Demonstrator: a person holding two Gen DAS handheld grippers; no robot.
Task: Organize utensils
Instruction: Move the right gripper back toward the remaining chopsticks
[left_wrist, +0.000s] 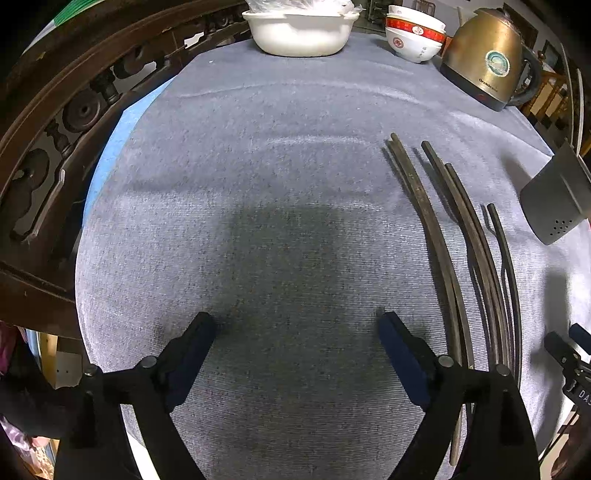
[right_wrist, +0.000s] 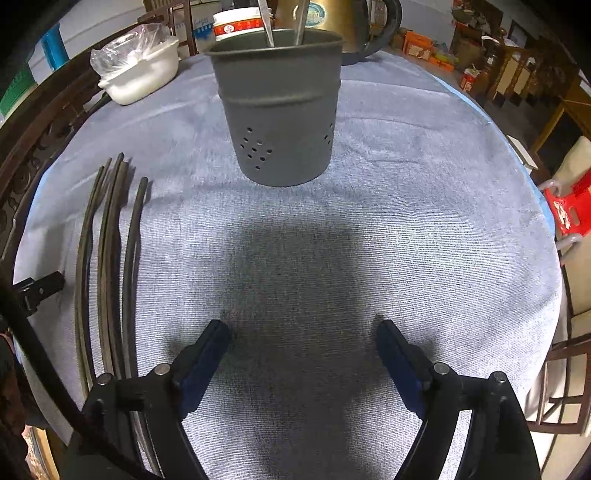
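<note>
The left hand-held gripper (left_wrist: 297, 325) hangs wide open over bare tabletop (left_wrist: 258, 166), holding nothing. Dark chopsticks (left_wrist: 443, 236) lie just right of it. The right hand-held gripper (right_wrist: 303, 332), equally spread and empty, faces the grey holder (right_wrist: 277, 110).

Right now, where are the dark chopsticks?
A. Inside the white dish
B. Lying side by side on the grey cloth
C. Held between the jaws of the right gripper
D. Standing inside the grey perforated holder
B: the chopsticks lie flat on the cloth, left of the perforated holder, in neither gripper.
</note>
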